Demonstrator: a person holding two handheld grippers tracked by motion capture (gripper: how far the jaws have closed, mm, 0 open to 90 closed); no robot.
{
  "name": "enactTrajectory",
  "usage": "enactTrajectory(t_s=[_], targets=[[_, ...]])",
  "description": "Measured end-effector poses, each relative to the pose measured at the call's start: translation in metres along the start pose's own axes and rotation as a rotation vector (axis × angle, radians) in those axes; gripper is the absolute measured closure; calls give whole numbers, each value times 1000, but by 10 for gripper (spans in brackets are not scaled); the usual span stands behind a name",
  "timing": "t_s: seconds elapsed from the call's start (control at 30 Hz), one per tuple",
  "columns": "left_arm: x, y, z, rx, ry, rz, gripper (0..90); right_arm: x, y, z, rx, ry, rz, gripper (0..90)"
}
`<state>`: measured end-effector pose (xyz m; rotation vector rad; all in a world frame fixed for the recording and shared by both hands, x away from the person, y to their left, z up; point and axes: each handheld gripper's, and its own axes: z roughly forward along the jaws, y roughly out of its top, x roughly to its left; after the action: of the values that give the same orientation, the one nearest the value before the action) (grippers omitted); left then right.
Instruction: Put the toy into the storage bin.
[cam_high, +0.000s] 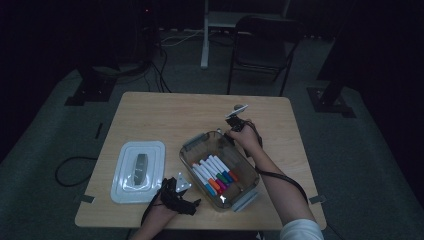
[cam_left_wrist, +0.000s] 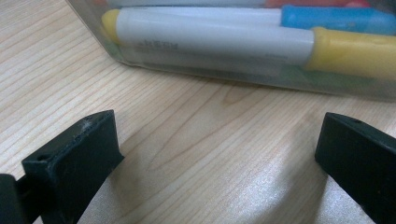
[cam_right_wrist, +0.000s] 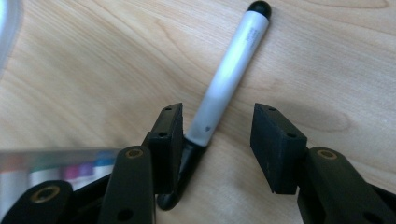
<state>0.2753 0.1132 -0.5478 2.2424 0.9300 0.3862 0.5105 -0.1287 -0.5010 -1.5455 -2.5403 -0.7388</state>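
Nearest the person, the left gripper (cam_high: 176, 192) rests on the worktop (cam_high: 165, 115) with its jaws spread wide and nothing between them, just beside a clear box (cam_high: 192, 150) of markers (cam_high: 216, 174). Farther off, the right gripper (cam_right_wrist: 217, 135) hangs released around a black-capped marker (cam_right_wrist: 231, 70) lying on the wood, touching one jaw only.

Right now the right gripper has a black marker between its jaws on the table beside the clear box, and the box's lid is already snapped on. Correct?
Not quite. The lid is off, lying on the table left of the clear box, as the high view shows. The rest holds: the right gripper has the black marker between its jaws beside the box.
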Motion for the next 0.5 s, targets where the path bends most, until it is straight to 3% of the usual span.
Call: enactTrajectory(t_s=[0.4, 0.5], targets=[[0, 0, 0, 0, 0, 0, 4, 4, 11, 14, 56, -52, -41, 569], [0, 0, 0, 0, 0, 0, 5, 4, 11, 14, 73, -88, -41, 714]])
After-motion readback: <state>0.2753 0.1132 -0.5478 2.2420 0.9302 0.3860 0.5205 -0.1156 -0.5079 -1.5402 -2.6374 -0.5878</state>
